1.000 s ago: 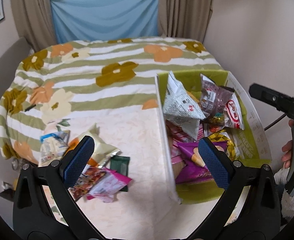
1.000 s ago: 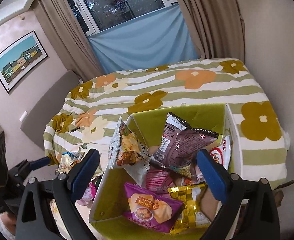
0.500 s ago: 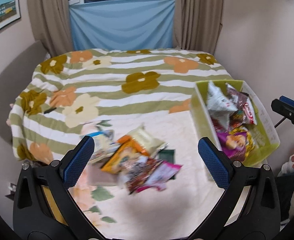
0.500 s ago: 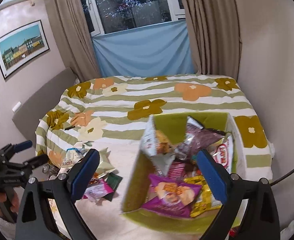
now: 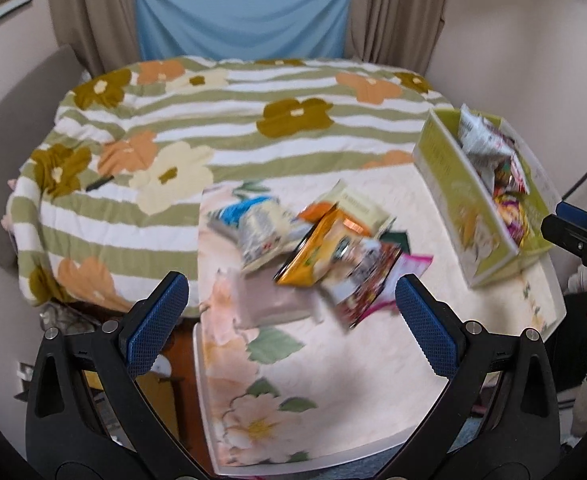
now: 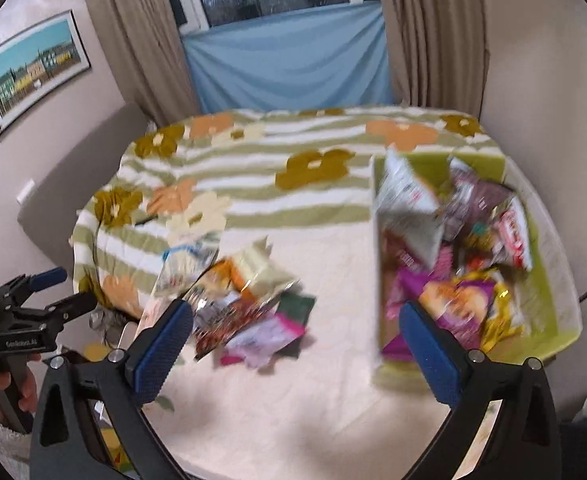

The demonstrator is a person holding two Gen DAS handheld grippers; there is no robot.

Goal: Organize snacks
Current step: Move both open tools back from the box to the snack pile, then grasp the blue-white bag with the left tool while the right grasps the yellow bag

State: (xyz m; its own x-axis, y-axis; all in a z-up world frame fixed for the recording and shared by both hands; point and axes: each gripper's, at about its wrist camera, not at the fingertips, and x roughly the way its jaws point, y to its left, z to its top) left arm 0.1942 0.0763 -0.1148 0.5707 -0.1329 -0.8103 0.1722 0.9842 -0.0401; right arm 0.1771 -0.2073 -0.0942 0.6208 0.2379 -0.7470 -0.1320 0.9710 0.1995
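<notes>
From where I sit, my left tool hangs above the near edge of the pale floral-covered table, its blue pads spread wide with nothing between them. Just ahead of it lies the loose heap of crinkly foil snack packets, which overlap one another: a silver-and-blue packet at the left, an orange-yellow pouch across the middle, a pink-edged wrapper at the right. My worry here is that I pinch two slippery packets at once, or catch only a corner and let it slide out on the way over. The whole heap sits near the table's left edge, so a clumsy push could send pieces off it. My right tool has just been opening and now stands wide and empty, between the heap and the lime-green rectangular box at the table's right end. That box is already piled high with bags, so another drop may spill over or knock the upright silver bag. Both views are blurred, so I judge aim poorly.
</notes>
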